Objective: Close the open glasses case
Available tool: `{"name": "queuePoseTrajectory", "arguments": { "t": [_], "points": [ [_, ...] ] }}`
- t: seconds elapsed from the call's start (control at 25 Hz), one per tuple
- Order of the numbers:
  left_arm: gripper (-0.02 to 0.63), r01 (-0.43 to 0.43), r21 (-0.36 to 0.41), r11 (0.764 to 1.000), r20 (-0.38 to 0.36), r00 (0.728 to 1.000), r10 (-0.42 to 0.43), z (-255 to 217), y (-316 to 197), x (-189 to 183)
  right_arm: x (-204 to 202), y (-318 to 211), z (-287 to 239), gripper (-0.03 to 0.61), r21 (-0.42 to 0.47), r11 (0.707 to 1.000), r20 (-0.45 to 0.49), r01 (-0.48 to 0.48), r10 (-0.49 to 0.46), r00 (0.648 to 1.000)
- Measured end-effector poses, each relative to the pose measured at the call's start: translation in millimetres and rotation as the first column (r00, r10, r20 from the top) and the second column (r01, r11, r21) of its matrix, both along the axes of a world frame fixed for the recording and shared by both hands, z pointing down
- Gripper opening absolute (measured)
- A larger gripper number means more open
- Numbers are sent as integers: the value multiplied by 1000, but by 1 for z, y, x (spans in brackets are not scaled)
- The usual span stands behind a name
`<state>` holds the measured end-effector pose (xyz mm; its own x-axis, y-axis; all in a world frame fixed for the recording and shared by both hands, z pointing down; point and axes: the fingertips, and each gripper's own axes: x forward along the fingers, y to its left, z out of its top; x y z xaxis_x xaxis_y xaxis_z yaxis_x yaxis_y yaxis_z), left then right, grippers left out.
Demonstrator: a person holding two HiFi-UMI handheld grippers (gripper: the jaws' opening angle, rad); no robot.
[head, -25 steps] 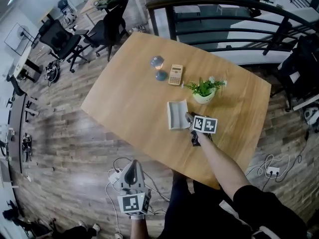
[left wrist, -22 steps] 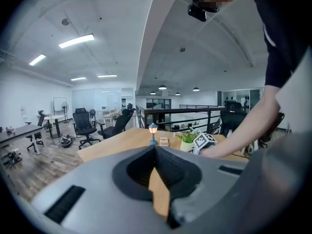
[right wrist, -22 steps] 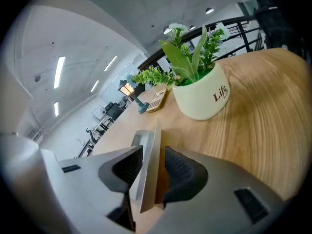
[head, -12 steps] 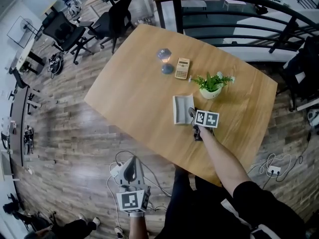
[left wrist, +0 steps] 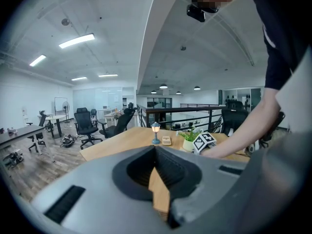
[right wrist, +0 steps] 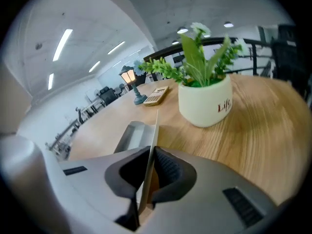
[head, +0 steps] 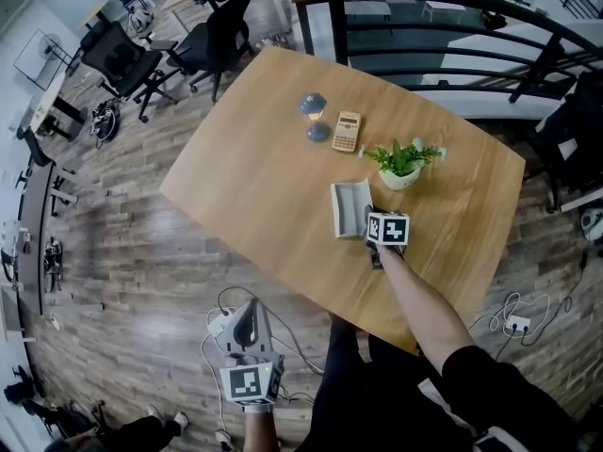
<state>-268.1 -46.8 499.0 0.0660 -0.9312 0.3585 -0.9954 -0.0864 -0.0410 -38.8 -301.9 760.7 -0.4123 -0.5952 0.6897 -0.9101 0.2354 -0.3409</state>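
Observation:
The grey glasses case (head: 348, 211) lies open on the wooden table (head: 254, 177), in front of the plant pot. In the right gripper view its tray (right wrist: 131, 135) lies flat and its thin lid (right wrist: 154, 130) stands up on edge. My right gripper (head: 369, 222) is at the case's right side. Its jaws (right wrist: 147, 179) are closing, with the lid pinched between the pads. My left gripper (head: 251, 316) hangs off the table over the floor, near the person's body. Its jaws (left wrist: 157, 152) are shut with nothing in them.
A white pot with a green plant (head: 399, 165) (right wrist: 204, 99) stands just behind the case. A calculator (head: 347, 131) and a small lantern lamp (head: 312, 104) sit farther back. Black railing (head: 424, 8) runs behind the table, office chairs (head: 122, 59) stand at the far left, and cables (head: 226, 318) lie on the floor.
My right gripper has edged onto the case's right side and rolled a little, and the lid now sits between its jaws. The left gripper has kept still.

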Motion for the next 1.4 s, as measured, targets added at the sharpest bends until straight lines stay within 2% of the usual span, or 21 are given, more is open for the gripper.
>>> {"name": "queuePoseTrajectory", "arguments": {
  "t": [0.04, 0.08, 0.12, 0.16, 0.2, 0.28, 0.36, 0.44, 0.48, 0.52, 0.56, 0.64, 0.72, 0.88, 1.0, 1.2, 1.28, 1.32, 1.36, 1.4],
  "points": [
    [0, -1, -1, 1000, -1, 1000, 1, 1, 0, 0, 2, -2, -3, 32, 26, 999, -95, 44, -41, 995],
    [0, -1, -3, 1000, -4, 1000, 1, 1, 0, 1, 4, -3, -6, 31, 49, 994, -204, 99, -87, 975],
    [0, -1, -5, 1000, -8, 1000, 1, 1, 0, 1, 5, -4, -9, 26, 62, 985, -322, 162, -134, 937],
    [0, 0, -5, 1000, -13, 1000, 0, 1, 0, 1, 6, -5, -11, 23, 63, 971, -441, 230, -180, 879],
    [0, 0, -3, 1000, -14, 1000, 0, 1, -1, 1, 5, -6, -12, 21, 55, 951, -556, 303, -223, 801],
    [0, -6, 3, 1000, -12, 1000, 6, 0, -3, 2, 1, -7, -16, 21, 28, 894, -748, 447, -278, 603],
    [0, -14, 4, 1000, -15, 1000, 14, 0, -5, 5, -5, -4, -19, 23, -13, 824, -865, 566, -293, 407],
    [0, -25, 4, 1000, -25, 999, 25, 0, -5, 8, -13, 4, -18, 23, -66, 748, -925, 661, -294, 240],
    [0, -31, 5, 1000, -33, 999, 31, 0, -5, 9, -18, 9, -17, 34, -95, 709, -939, 698, -296, 174],
    [0, -36, 5, 999, -39, 999, 37, 0, -6, 9, -22, 14, -15, 52, -117, 677, -944, 726, -303, 130],
    [0, -41, 2, 999, -42, 998, 41, 0, -7, 10, -26, 18, -13, 71, -132, 655, -941, 744, -318, 113],
    [0, -51, 0, 999, -41, 998, 51, 1, -8, 12, -31, 24, -9, 103, -142, 639, -922, 756, -363, 134],
    [0, -60, 3, 998, -42, 997, 60, 1, -10, 15, -33, 28, -8, 123, -138, 640, -894, 756, -409, 183],
    [0, -75, 9, 997, -44, 996, 75, 1, -14, 19, -37, 31, -8, 149, -119, 656, -792, 745, -515, 327],
    [0, -84, 8, 996, -48, 995, 85, 3, -14, 23, -41, 33, -10, 178, -96, 677, -712, 730, -559, 425],
    [0, -94, 3, 996, -55, 994, 94, 3, -16, 27, -52, 39, -10, 184, -50, 728, -579, 684, -579, 574],
    [0, -95, 1, 995, -55, 994, 95, 2, -15, 27, -51, 37, -11, 136, -20, 783, -515, 621, -540, 665],
    [0, -97, 2, 995, -52, 994, 97, 1, -15, 26, -47, 34, -12, 85, -4, 816, -490, 578, -506, 710],
    [0, -97, 3, 995, -51, 994, 97, 0, -14, 26, -42, 31, -12, 38, 6, 839, -472, 544, -478, 741],
    [0, -94, 4, 996, -50, 994, 94, 0, -12, 25, -39, 29, -12, 26, 8, 850, -463, 527, -464, 755]
  ]
}}
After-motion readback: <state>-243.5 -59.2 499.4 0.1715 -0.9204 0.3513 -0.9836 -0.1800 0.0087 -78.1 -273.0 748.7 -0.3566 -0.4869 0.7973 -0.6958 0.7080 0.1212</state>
